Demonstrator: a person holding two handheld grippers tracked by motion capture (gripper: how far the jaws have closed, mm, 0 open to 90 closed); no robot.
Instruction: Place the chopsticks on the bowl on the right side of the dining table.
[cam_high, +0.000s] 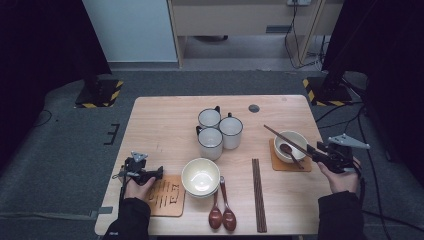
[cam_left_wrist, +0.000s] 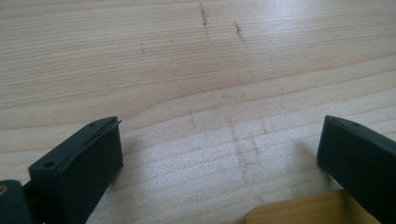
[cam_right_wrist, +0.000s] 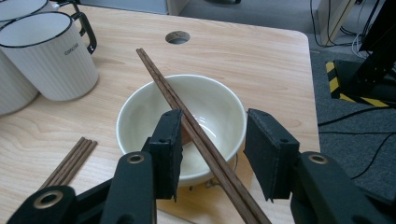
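Two dark sleeves come in from the bottom edge of the high view, and everything else is placed here from the cream ceramic bowl on the right (cam_high: 290, 142). That bowl sits on an orange square coaster (cam_high: 278, 163) with a brown wooden spoon (cam_high: 288, 151) in it and a pair of dark wooden chopsticks (cam_high: 285, 139) laid slantwise across its rim. Just right of it, the right gripper (cam_high: 320, 154) is held in a hand, pointing at the bowl. Left of the bowl lies a second pair of dark chopsticks (cam_high: 258, 195) flat on the light wooden table (cam_high: 160, 125), then two reddish-brown spoons (cam_high: 222, 210), a larger cream bowl (cam_high: 200, 177) and three white mugs with black handles (cam_high: 219, 132) farther back. Far left of it, the left gripper (cam_high: 150, 175) rests beside a patterned wooden coaster (cam_high: 166, 196). From the left gripper view, black jaws stand wide apart over bare tabletop, nothing between them, a corner of that coaster (cam_left_wrist: 299, 210) below. From the right gripper view, the jaws stand apart on either side of the slanted chopsticks (cam_right_wrist: 196, 135); the left pad seems to lie against them, the right pad is clear, so they are not clamped. The bowl (cam_right_wrist: 135, 112) lies just beyond, a white mug (cam_right_wrist: 46, 56) to its left.
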